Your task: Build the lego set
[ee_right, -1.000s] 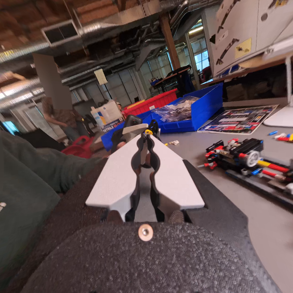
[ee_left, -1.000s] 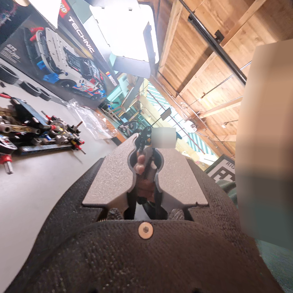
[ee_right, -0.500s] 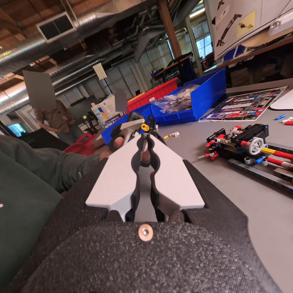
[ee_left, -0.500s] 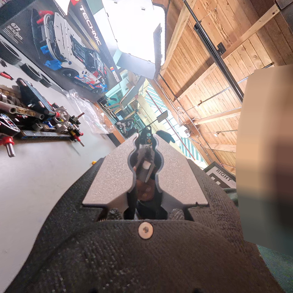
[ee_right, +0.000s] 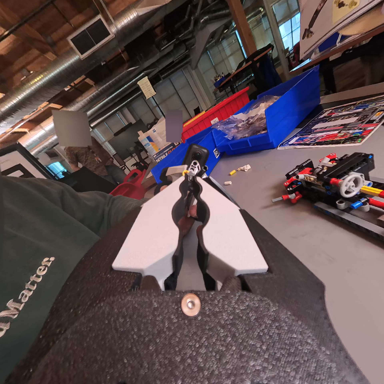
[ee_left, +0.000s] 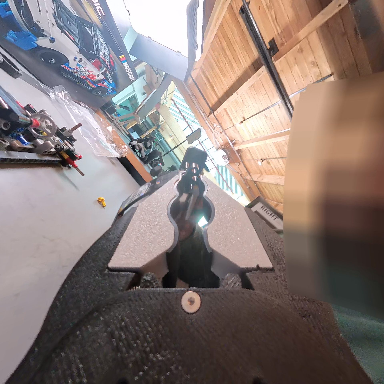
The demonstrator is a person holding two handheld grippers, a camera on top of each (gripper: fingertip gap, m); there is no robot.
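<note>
Between both closed tools, the right gripper [ee_right: 192, 176] and left gripper [ee_left: 192, 176], a small lego piece [ee_right: 194, 167] is pinched; right of them, 1 half-built chassis [ee_right: 336, 185] awaits more parts.

Place was a workshop in a converted industrial loft. Overhead ran a plank ceiling [ee_left: 245, 68] on timber beams, with bare silver ducts [ee_right: 52, 72] and a vent grille [ee_right: 90, 37] below them. Tall gridded windows [ee_right: 288, 27] lit the far wall. Grey worktable [ee_right: 270, 239] carried a half-built model [ee_right: 332, 182], loose pins and a printed sheet [ee_right: 336, 126]. Blue bins [ee_right: 270, 128] and a red bin [ee_right: 218, 112] stood at its edge, one holding plastic bags. Kit box [ee_left: 62, 41] stood on end by the table. More benches and a person [ee_right: 87, 158] worked farther back.
</note>
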